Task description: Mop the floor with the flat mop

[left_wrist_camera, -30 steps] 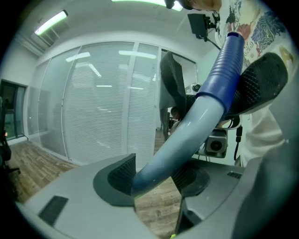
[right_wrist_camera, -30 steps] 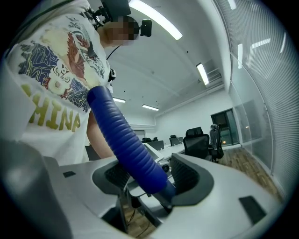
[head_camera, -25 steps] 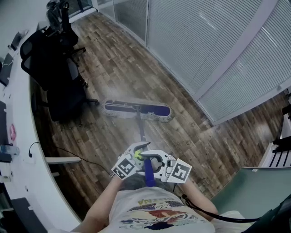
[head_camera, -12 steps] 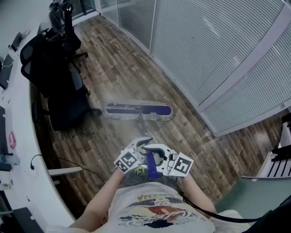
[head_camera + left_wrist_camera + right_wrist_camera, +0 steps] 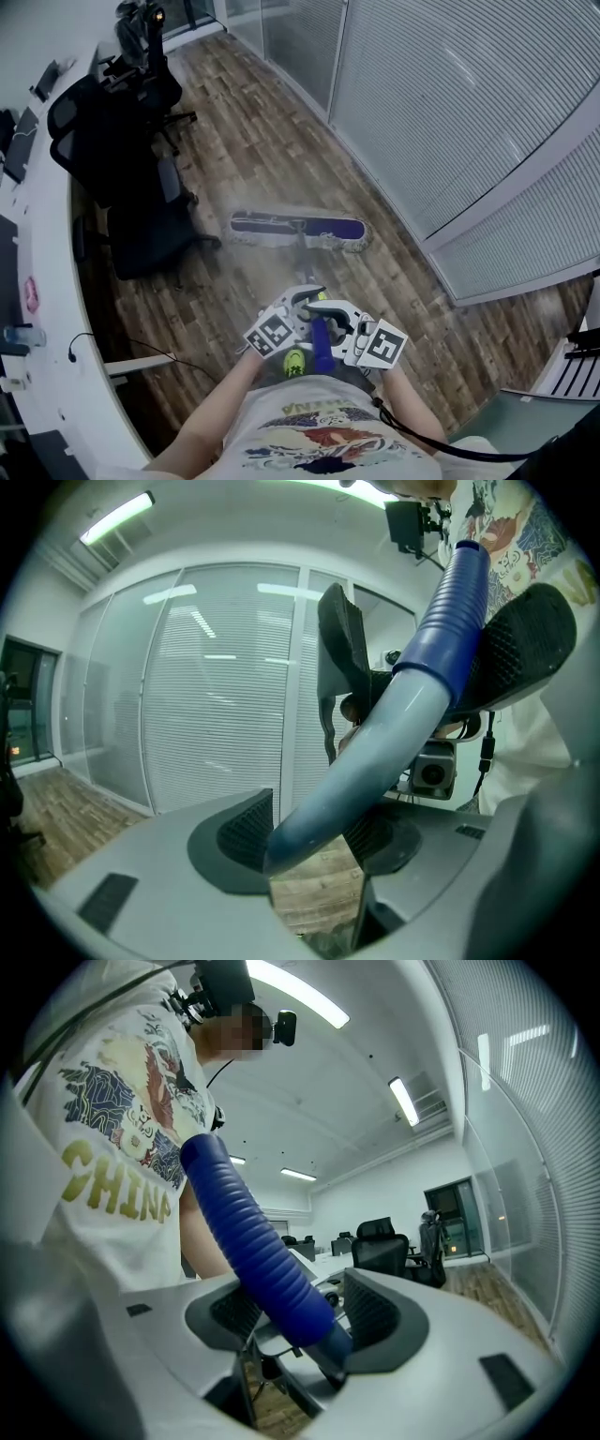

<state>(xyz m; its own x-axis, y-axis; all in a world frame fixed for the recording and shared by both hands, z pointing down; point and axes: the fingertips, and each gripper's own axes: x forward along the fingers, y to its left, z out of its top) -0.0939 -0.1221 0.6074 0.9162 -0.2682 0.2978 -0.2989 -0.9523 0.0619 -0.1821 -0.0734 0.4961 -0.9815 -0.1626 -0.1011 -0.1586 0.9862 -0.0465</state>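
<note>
On the brown wood-plank floor [image 5: 244, 141] ahead of the person, the long blue-and-grey flat mop head [image 5: 295, 230] was laid flat. It was placed between the black office chair [image 5: 141, 225] at the left and the blind-covered glass partition [image 5: 450, 112] at the right, near the chair's base but apart from it. Its long axis was set crosswise in the head view, nearly square to the handle [image 5: 322, 349], which was run from the head's middle back and upward to the person's waist. The handle was held by both grippers side by side. The jaws of the left gripper [image 5: 314, 832] were pinched on the pale smooth shaft, and those of the right gripper [image 5: 305, 1316] on the dark blue ribbed grip. A mopping stroke was judged to be in hand; how much floor was done could not be told. For the next move, the head would have to be kept flat and pressed down while slid along the planks, and steered clear of the chair's legs.
</note>
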